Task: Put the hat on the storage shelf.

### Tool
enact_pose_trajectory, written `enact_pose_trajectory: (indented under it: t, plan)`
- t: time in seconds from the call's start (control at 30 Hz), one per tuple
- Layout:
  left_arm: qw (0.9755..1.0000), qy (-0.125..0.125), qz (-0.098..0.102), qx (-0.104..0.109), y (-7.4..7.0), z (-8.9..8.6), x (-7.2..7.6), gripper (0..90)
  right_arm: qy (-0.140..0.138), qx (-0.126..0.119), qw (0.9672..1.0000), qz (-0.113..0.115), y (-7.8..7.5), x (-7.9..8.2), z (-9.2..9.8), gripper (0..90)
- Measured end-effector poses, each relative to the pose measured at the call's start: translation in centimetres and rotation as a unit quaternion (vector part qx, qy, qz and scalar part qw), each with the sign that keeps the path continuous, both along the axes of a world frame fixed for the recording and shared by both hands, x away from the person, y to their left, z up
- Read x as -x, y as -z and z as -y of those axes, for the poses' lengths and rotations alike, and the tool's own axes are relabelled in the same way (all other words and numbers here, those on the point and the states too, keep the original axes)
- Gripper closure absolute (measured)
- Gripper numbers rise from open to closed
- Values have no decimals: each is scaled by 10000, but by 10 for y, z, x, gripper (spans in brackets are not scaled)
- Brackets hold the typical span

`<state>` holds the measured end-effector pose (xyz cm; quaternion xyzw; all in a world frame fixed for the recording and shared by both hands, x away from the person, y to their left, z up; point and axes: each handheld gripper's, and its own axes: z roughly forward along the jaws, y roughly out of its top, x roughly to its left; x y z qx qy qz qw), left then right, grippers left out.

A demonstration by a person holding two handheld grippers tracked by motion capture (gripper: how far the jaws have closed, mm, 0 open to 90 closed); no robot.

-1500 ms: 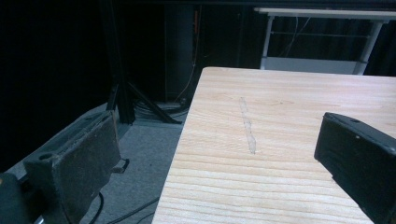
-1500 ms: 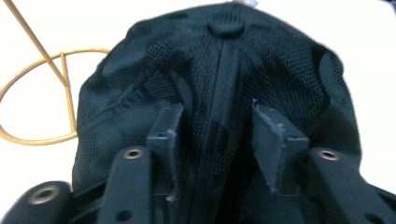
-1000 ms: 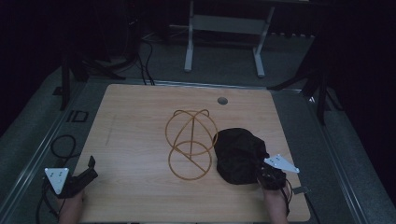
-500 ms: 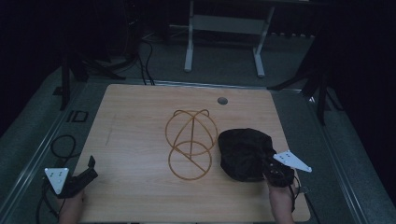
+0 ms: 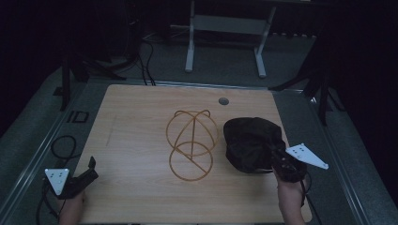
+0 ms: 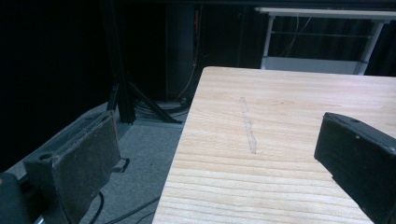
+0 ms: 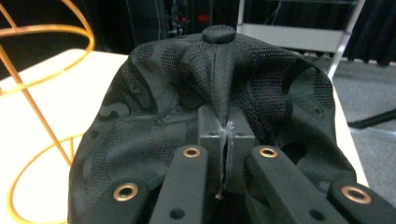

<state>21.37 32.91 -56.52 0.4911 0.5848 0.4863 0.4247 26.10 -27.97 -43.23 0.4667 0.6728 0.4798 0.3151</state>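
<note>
Right gripper view: right gripper (image 7: 227, 154) pinches a thin fold of the black cap (image 7: 261, 84), cap hanging beside the wire stand (image 5: 191, 143). Risk: fabric slips out, or brim snags the wire. Left gripper (image 5: 89, 169) idle, jaws apart, empty.

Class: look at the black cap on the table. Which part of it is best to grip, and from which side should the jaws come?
Grip a pinched fold of the soft crown of the cap, below its top button, coming from the table's near right edge. The fabric folds thin enough for the jaws, as the right gripper shows, shut on such a fold. The wire stand blocks the left side.
</note>
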Motion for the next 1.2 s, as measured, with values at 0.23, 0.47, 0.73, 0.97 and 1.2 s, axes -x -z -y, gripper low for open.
enact_pose_trajectory:
  t: [0.23, 0.47, 0.73, 0.97, 1.2]
  plan:
    - [10000, 5, 3, -1, 0, 0, 0, 6, -9, -79, 9998, 207, -25, 0, 3, 880]
    - [10000, 7, -1, 2, 0, 0, 0, 6, -5, -63, 9993, 361, -45, -2, 3, 881]
    - [10000, 3, -2, -4, 0, 0, 0, 6, -49, -60, 9980, 622, -71, -1, 1, 881]
    - [10000, 3, -5, -5, 0, 0, 0, 6, -109, -78, 9959, 889, -98, 1, -3, 881]
    - [10000, 4, -3, 0, 0, 0, 0, 6, -158, -76, 9944, 1043, -118, 1, -7, 880]
